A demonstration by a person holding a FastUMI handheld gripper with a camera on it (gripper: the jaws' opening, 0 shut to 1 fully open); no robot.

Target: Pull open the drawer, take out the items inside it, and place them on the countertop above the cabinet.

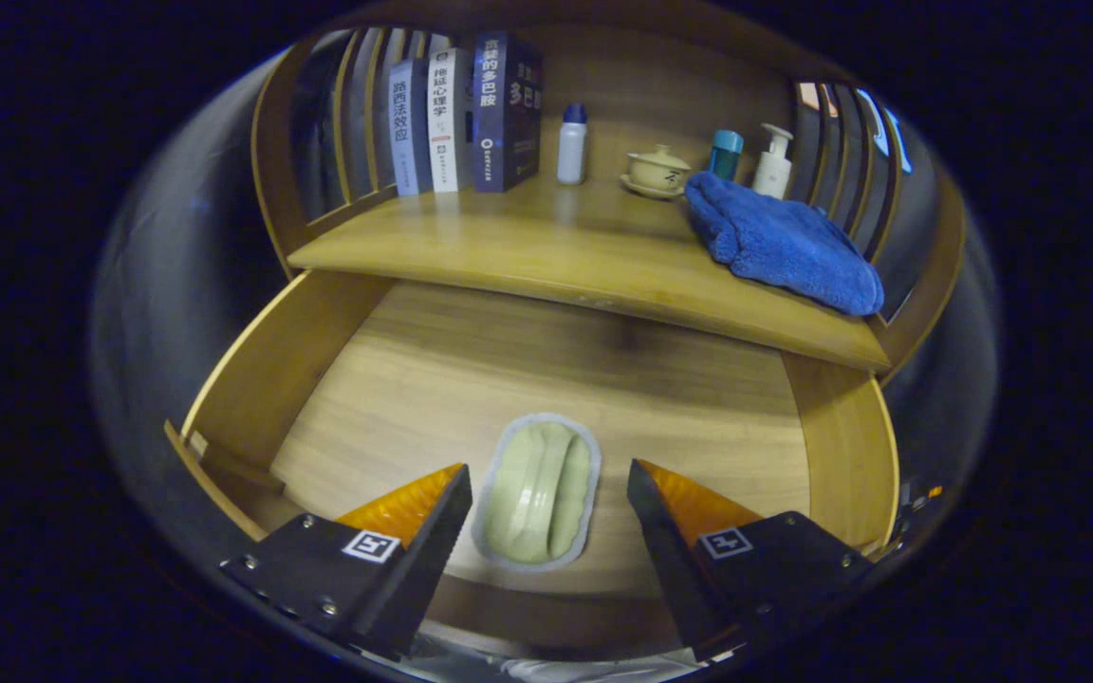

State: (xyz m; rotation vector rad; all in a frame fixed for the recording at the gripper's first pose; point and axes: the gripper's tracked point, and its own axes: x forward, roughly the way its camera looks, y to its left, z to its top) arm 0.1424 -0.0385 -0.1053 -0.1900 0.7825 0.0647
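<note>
Since the pale green soap dish (539, 492) lies flat on the drawer floor at the lower middle of the frame, directly between the two fingers, the step in hand is judged to be the grasp. The tongs (548, 512) stand wide, one finger on each side of the dish, neither touching it. To do it well, I would lower them until the tips reach the drawer floor, keep the dish centred, and close across its narrow width; its long sides run along the fingers, which suits that. The dish looks smooth and glazed, so a slow, even squeeze should keep it from skidding.

The drawer (262, 370) is pulled open, its wooden bottom bare apart from the dish, its side walls rising at lower left and lower right. Above it, across the middle of the frame, runs the bench (527, 251), the place for the dish. A blue towel (779, 242) lies at its right end. Behind stand three books (466, 119) at upper left, a white bottle (572, 144), a lidded cup on a saucer (657, 171), a teal container (725, 154) and a pump bottle (773, 163). The bench's free front middle looks the safest landing spot.
</note>
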